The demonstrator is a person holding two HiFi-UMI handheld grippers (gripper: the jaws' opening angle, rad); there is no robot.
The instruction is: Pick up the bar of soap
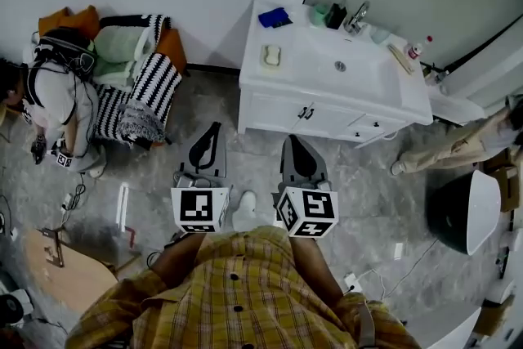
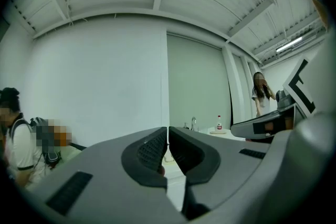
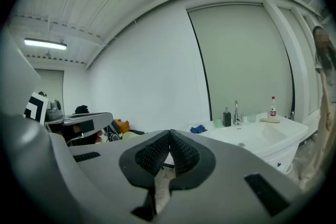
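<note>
The bar of soap [image 1: 270,55] is pale yellow and lies on a small dish at the left end of the white vanity top [image 1: 304,69], in front of a blue cloth [image 1: 274,16]. Both grippers hang over the floor in front of the vanity, well short of the soap. The left gripper [image 1: 214,128] has its jaws pressed together with nothing between them, as the left gripper view also shows [image 2: 168,132]. The right gripper [image 1: 292,140] is likewise shut and empty [image 3: 169,134]. The soap itself does not show in either gripper view.
The sink basin [image 1: 341,65] has a faucet [image 1: 357,15], a dark bottle, cups and a red-capped bottle [image 1: 418,47] along the back. A seated person [image 1: 57,94] and an armchair with striped cushions [image 1: 139,90] are at left. Another person's leg [image 1: 445,147] and a dark round bin [image 1: 466,212] are at right.
</note>
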